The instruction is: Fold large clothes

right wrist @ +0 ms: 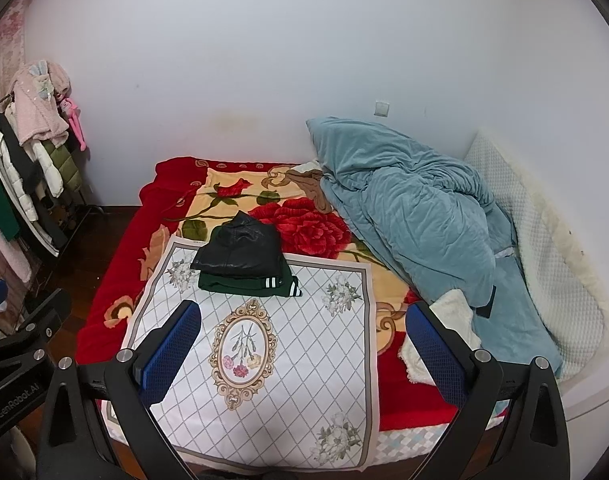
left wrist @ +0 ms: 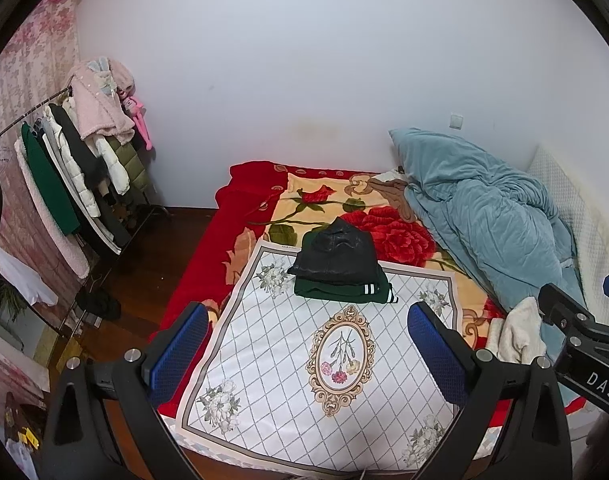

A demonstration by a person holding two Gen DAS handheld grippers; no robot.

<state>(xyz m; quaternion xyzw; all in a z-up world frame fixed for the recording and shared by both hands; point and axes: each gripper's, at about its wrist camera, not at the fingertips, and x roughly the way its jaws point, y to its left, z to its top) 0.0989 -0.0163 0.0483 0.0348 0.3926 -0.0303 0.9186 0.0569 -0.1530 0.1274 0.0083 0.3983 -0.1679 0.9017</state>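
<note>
Left gripper (left wrist: pixel 308 340) and right gripper (right wrist: pixel 304 340) spread apart, empty, above cloth (right wrist: pixel 304 360); folded stack (right wrist: pixel 240 264) at its far edge; quilt (right wrist: pixel 416 216) right; rack (left wrist: pixel 76 168) left.

Soft even light, sharp, fisheye-warped dark edges

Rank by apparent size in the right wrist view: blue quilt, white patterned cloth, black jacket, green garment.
1. Blue quilt and white patterned cloth: too alike, and the cloth lies nearer.
2. Black jacket.
3. Green garment, mostly covered.
</note>
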